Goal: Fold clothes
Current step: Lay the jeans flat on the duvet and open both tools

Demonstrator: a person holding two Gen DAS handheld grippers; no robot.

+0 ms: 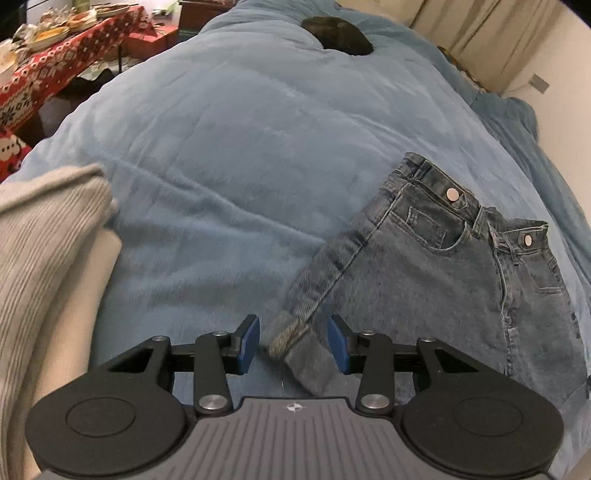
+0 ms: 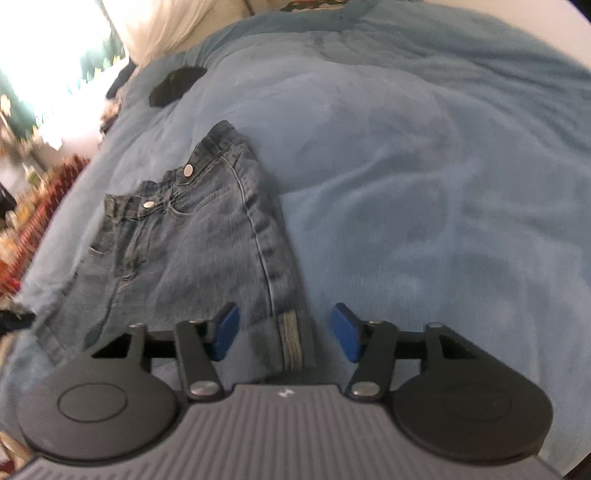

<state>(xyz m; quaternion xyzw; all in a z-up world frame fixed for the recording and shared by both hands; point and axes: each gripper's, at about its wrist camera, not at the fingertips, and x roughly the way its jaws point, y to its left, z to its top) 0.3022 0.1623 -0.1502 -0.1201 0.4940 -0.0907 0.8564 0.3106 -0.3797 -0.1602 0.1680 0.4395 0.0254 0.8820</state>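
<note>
A pair of blue jeans (image 1: 424, 277) lies folded on the light blue blanket (image 1: 221, 147), waistband and metal buttons at the far end. My left gripper (image 1: 293, 338) hovers open over the near left corner, with the rolled hem between its blue pads (image 1: 249, 339) but not pinched. In the right wrist view the jeans (image 2: 192, 251) lie left of centre. My right gripper (image 2: 285, 328) is open astride their near right corner, where the pale hem edge shows. Neither pad touches the denim.
A beige ribbed garment (image 1: 44, 240) is heaped at the left of the bed. A black object (image 1: 336, 35) lies on the far blanket. A table with a red patterned cloth (image 1: 55, 62) and dishes stands beyond the bed's left. Curtains (image 1: 498, 37) hang at the far right.
</note>
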